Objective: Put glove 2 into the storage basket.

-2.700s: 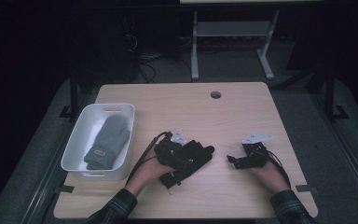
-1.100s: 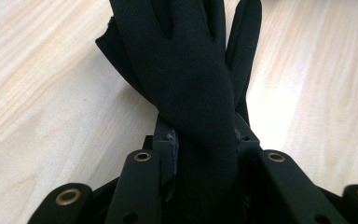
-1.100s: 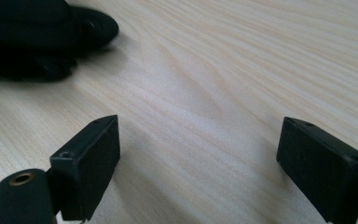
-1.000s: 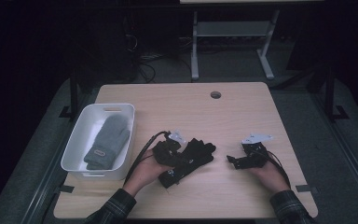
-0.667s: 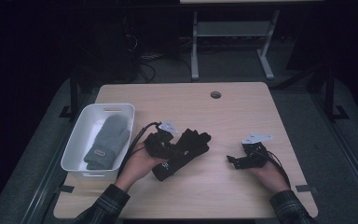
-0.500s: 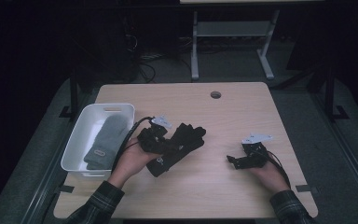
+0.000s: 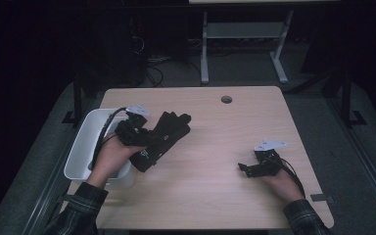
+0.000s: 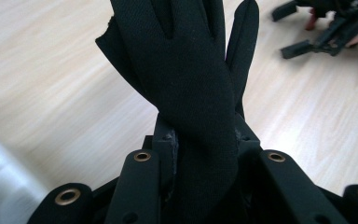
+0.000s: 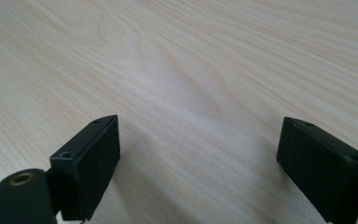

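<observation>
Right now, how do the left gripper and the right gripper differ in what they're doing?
The left gripper is shut on a black glove, while the right gripper has its jaws wide apart with nothing between them. The left gripper is raised beside the white bin, with the glove off the table; the right gripper rests low on the bare wood at the right. Both are black two-jaw grippers, each held in one hand.

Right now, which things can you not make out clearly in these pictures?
- High view: what lies in the white bin, since the left hand and left gripper cover much of it.
- Left gripper view: the pads, hidden behind the black glove clamped between the jaws.
- High view: the glove's cuff end, dark against the gripper.
- High view: the open right gripper, too small and dark for detail.
</observation>
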{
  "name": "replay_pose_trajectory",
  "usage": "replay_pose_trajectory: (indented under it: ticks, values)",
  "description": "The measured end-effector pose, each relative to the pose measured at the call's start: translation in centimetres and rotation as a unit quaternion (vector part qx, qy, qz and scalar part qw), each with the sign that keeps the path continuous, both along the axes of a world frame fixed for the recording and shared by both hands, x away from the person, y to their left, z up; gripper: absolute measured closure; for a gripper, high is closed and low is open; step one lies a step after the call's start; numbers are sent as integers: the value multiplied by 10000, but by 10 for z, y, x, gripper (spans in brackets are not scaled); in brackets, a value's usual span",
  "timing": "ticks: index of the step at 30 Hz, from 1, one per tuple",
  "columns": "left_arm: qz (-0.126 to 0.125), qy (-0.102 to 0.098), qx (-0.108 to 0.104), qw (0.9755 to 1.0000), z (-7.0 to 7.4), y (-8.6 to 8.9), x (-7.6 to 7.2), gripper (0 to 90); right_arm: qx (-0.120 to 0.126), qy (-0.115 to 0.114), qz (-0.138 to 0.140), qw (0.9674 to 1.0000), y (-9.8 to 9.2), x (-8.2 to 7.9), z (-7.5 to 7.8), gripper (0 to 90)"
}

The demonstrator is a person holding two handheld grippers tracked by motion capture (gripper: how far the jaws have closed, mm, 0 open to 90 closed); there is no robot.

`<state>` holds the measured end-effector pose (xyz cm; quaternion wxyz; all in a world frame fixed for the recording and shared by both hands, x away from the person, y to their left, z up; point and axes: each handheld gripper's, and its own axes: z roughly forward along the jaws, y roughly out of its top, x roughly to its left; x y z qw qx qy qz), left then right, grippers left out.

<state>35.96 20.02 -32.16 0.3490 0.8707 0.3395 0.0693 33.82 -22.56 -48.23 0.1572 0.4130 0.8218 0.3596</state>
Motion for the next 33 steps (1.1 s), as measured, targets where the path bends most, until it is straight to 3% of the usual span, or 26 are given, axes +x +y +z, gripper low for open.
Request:
replay_pose_trajectory:
  ticks: [10,21,26,33]
  values:
    - [630,-43,-58,9980,10,57,-1,694,3,-1,-1,10000,0,0,0,130]
    - [1390,167,4,9902,-4,118,4,693,6,6,-22,10000,0,0,0,130]
    - [1580,376,19,9867,-20,131,9,692,4,3,-23,10000,0,0,0,130]
    - [1689,615,72,9837,-37,131,16,689,4,3,-26,10000,1,0,0,130]
